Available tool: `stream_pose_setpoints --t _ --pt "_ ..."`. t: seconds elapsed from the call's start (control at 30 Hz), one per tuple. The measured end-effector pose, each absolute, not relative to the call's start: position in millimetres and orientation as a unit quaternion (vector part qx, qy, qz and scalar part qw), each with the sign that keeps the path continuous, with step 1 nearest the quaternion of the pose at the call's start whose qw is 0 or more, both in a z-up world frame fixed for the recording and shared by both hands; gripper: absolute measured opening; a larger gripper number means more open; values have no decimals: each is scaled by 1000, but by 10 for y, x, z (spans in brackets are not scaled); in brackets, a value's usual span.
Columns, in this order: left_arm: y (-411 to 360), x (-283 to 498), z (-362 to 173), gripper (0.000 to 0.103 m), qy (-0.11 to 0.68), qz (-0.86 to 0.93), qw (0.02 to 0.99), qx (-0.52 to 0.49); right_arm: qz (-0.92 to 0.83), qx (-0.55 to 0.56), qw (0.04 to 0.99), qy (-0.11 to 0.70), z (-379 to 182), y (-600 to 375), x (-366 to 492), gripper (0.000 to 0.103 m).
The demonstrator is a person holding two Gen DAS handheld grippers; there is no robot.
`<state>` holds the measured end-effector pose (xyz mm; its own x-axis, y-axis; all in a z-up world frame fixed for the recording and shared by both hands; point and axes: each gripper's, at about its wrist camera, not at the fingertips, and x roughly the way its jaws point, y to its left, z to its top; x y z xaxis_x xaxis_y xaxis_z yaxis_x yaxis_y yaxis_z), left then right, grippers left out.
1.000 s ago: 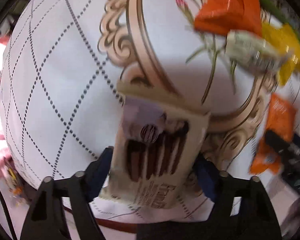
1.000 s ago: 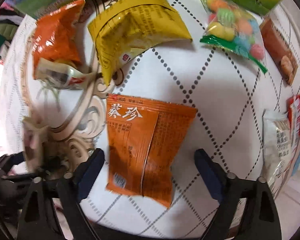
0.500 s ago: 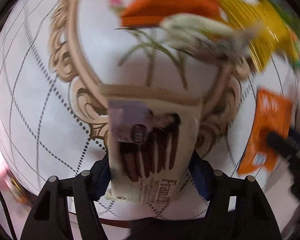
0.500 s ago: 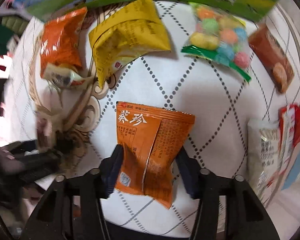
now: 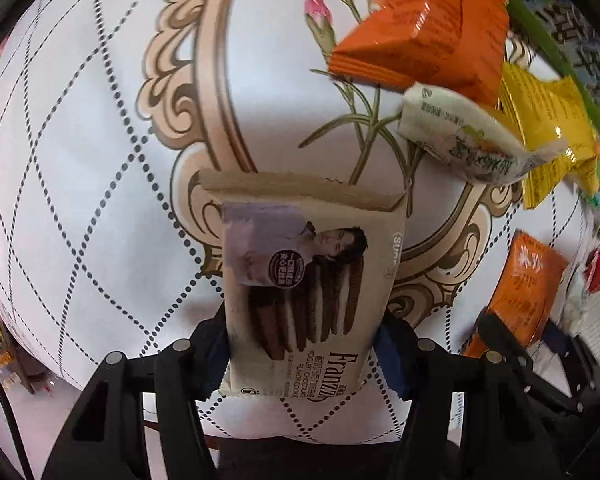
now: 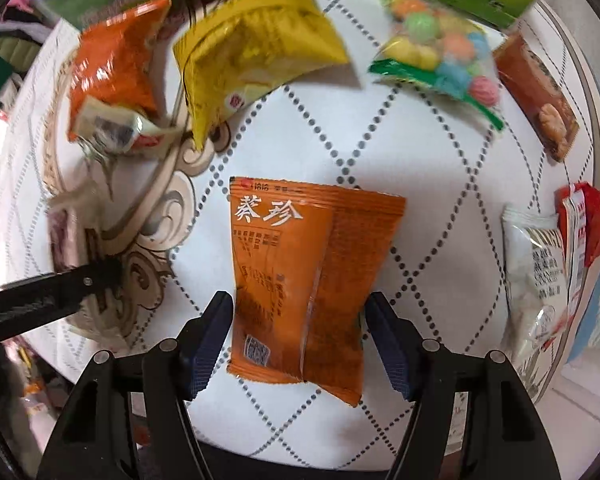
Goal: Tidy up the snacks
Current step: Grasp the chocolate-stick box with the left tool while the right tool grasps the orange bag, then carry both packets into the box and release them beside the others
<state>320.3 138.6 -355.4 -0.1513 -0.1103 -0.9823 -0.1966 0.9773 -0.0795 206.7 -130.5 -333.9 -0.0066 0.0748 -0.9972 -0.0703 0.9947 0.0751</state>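
Only right view shows candy bag (image 6: 440, 52). Left gripper (image 5: 302, 340) closing, pinching cookie pack (image 5: 304, 280); right gripper (image 6: 298, 328) opening round orange pack (image 6: 308, 276).

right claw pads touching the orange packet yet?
Cannot tell. In the right wrist view, the right claw straddles the orange packet with its jaws opening; a sliver of tablecloth shows beside the left pad, the right looks flush.
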Motion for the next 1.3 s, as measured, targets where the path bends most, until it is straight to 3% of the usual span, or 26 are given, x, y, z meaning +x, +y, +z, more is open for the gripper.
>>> stream_pose_setpoints --t 0.27,0.57,0.73,1.0,1.13,1.3 --pt "1187 3088 -3335 57 740 39 665 -95 75 -39 730 679 -3275 -1136 2079 55" --pt "959 2860 -2933 57 733 -7 670 -116 110 15 738 665 -2756 -1346 1977 53" --pt "742 2942 -2320 57 702 -51 697 -135 132 54 750 646 -2278 -1589 2024 53" --pt "579 3750 -1352 57 644 -129 740 -144 136 81 803 574 -1231 -1868 2695 53" --pt "578 4371 -1122 57 620 -121 768 -105 107 62 834 537 -1079 -1852 3429 53" --pt "669 5182 -1196 57 625 -94 772 -67 86 71 828 549 -1176 -1890 4207 53"
